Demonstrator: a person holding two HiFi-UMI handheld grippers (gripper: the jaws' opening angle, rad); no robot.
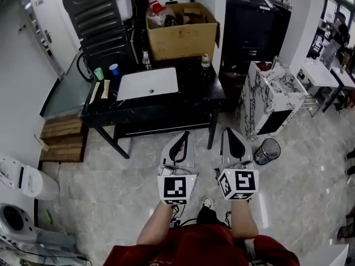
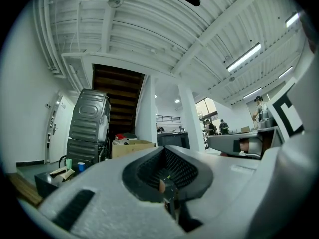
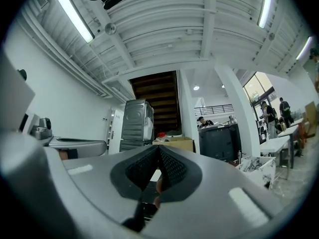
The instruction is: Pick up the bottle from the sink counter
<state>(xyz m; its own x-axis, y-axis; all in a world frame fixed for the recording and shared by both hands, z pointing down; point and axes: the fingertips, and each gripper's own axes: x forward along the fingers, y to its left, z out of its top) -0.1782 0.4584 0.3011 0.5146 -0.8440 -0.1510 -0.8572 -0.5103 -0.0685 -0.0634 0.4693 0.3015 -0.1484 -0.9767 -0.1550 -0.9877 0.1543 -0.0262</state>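
1. While both grippers hang over the tiled floor (image 1: 111,198) short of the sink counter (image 1: 195,96), the left gripper (image 1: 183,139) has its jaws pressed together with nothing between them.
2. Right gripper (image 1: 228,137): jaws also closed tight, empty, just beside the left one.
3. Bottle (image 1: 206,62): upright at the counter's back right corner, just beside the cardboard box (image 1: 186,37), well apart from both grippers.
4. White basin (image 1: 147,83) is set mid-counter; green cup (image 1: 99,73) and blue cup (image 1: 113,69) stand at its left end.
5. Black mesh bin (image 1: 267,150) stands on the floor to the right of the right gripper, near the marble-pattern cabinet (image 1: 266,96).
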